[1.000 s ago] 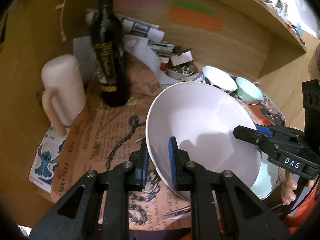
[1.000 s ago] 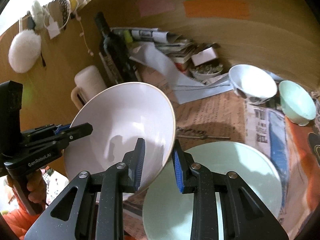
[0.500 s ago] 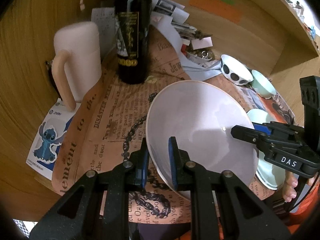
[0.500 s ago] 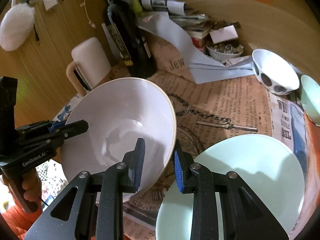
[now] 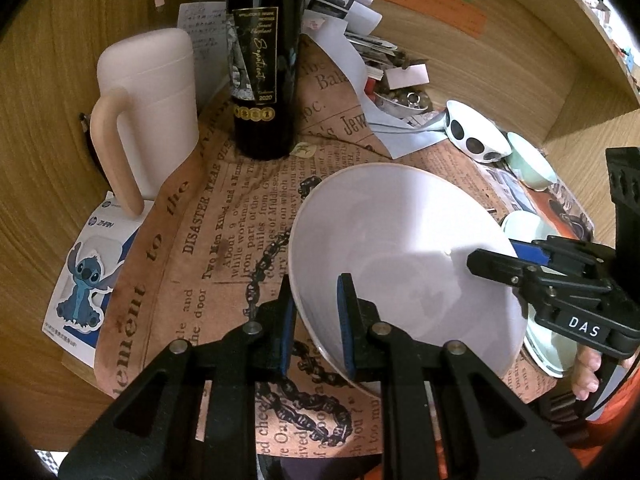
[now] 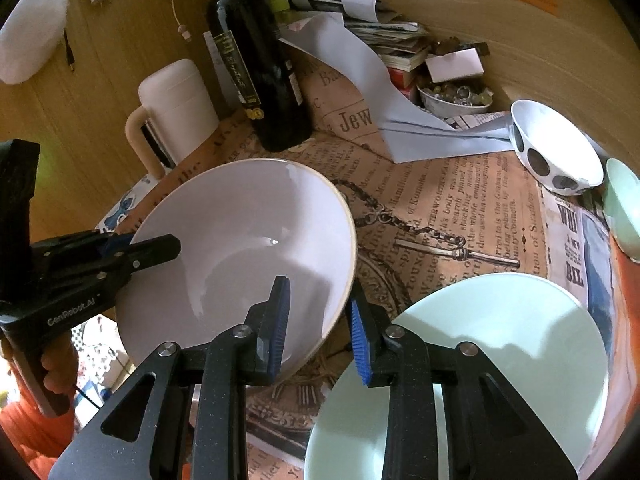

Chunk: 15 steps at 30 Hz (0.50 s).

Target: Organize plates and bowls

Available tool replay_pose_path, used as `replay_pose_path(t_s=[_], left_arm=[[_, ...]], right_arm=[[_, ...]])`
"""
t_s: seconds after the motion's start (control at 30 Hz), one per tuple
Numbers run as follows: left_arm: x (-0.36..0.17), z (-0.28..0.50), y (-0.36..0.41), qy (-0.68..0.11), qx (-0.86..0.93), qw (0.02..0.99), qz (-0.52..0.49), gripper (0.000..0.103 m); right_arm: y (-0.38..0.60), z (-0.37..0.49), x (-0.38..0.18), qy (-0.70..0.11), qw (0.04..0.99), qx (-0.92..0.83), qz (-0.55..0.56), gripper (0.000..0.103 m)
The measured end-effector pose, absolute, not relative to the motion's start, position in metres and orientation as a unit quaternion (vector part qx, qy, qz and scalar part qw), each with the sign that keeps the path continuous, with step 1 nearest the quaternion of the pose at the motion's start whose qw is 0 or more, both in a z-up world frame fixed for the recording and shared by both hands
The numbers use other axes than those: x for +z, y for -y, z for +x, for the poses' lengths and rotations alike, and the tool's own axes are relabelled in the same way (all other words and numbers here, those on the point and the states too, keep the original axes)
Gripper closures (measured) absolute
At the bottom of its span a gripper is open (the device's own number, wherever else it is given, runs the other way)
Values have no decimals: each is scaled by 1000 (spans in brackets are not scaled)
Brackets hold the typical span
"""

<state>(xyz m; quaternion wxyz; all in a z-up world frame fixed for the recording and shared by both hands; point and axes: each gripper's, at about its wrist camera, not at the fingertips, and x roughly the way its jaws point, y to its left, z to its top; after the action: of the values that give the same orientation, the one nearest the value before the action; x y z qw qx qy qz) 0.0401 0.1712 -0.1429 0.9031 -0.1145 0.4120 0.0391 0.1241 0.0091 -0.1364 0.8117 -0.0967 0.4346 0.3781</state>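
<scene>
1. At the left gripper (image 5: 315,286): jaws clenched on the near-left rim of the white bowl (image 5: 400,248), one blue ribbed pad inside the wall and one outside.
2. At the right gripper (image 6: 318,288): jaws just been opening, now loosened. Bowl's near-right rim between them, inner pad apparently clear of the wall.
3. As for the bowl: wide, round, glossy and smooth, with a thin tan edge. Tilted a little over the near middle of the mat. Contact with the mat hidden from both views.
4. Underneath: a brown newspaper-print mat (image 5: 224,220), flat and matte, with old-style headlines and a drawn chain and key.
5. Just right of the bowl, near side: a pale green plate (image 6: 500,340), broad, shallow and shiny, partly behind the right gripper's black arms.
6. Far right: a white bowl with dark spots (image 6: 560,152), tipped on its side, and just beside it a small pale green bowl (image 6: 624,208) at the frame edge.
7. Far middle: a dark glass wine bottle (image 5: 264,60), upright, with a black and gold label.
8. Left of the bottle: a cream mug (image 5: 156,100), tall, matte, with a long looped handle.
9. Far behind: a sloping pale blue sheet (image 6: 372,80), stacked papers (image 6: 384,32) and a small dish of trinkets (image 6: 452,96).
10. Near left: a card with a blue cartoon figure (image 5: 84,280), half under the mat.
</scene>
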Motion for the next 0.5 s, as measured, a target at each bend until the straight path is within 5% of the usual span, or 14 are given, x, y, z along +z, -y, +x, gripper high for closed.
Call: replay_pose_path(t_s=[0.2, 0.5], left_arm=[[-117, 31, -169, -373, 62, 920, -99, 77], [-62, 29, -144, -293, 54, 951, -80, 41]], right_arm=[[19, 127, -113, -401, 833, 377, -58, 73], [79, 135, -63, -322, 886, 332, -18, 56]])
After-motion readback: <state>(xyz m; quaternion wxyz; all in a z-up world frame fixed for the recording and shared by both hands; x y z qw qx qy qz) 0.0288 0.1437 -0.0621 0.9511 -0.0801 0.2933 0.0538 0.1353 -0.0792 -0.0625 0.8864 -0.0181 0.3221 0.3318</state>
